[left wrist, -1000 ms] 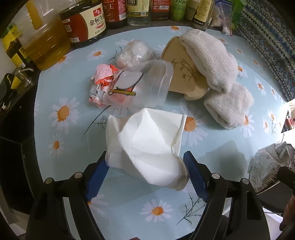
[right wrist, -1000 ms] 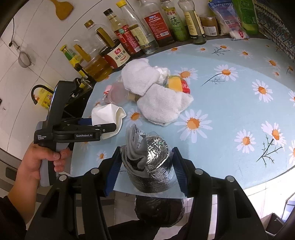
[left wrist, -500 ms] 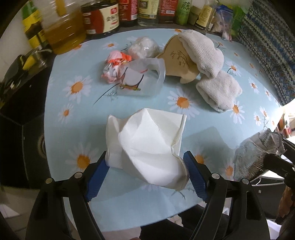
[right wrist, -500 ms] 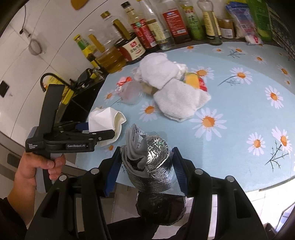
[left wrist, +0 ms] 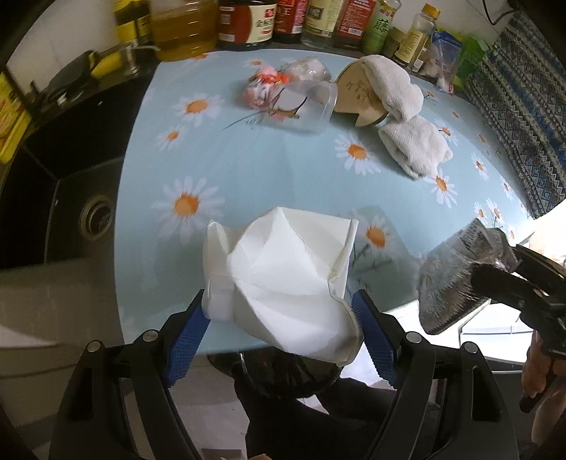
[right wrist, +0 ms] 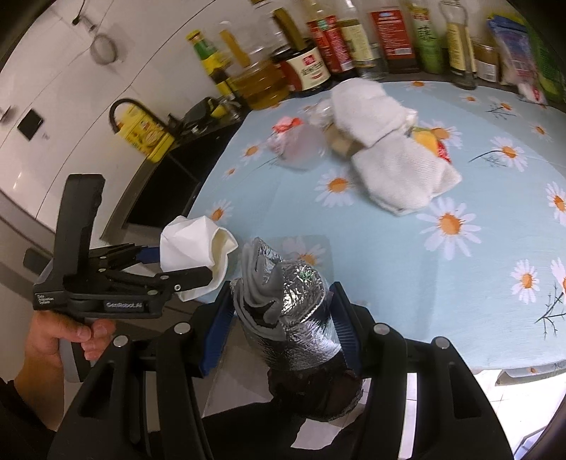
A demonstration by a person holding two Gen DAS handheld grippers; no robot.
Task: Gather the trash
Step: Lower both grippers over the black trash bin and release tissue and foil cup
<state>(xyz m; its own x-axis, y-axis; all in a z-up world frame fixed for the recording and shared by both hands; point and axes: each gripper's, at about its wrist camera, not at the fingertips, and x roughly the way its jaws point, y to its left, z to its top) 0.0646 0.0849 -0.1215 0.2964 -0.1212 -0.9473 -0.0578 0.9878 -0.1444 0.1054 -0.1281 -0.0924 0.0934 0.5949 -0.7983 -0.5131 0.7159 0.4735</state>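
My left gripper [left wrist: 281, 329] is shut on a crumpled white paper wrapper [left wrist: 279, 269] and holds it over the table's front edge; it also shows in the right wrist view [right wrist: 194, 251]. My right gripper [right wrist: 283, 318] is shut on a crumpled silver foil bag [right wrist: 293, 308], seen at the right of the left wrist view [left wrist: 456, 279]. A black-lined bin [left wrist: 283, 375] sits below both loads, off the table edge [right wrist: 318, 392]. More trash lies at the table's back: a clear plastic cup [left wrist: 304, 106], a red-white wrapper [left wrist: 261, 88] and a clear bag [left wrist: 307, 69].
The daisy-print tablecloth [left wrist: 247, 170] also holds two white towels [left wrist: 414, 145] and a tan paper cup [left wrist: 357, 99]. Bottles of oil and sauce [left wrist: 247, 21] line the back. A black sink [left wrist: 70, 184] lies left of the table.
Both grippers have pulled back toward the table's front edge with their loads still held. The black bin now shows beneath them.
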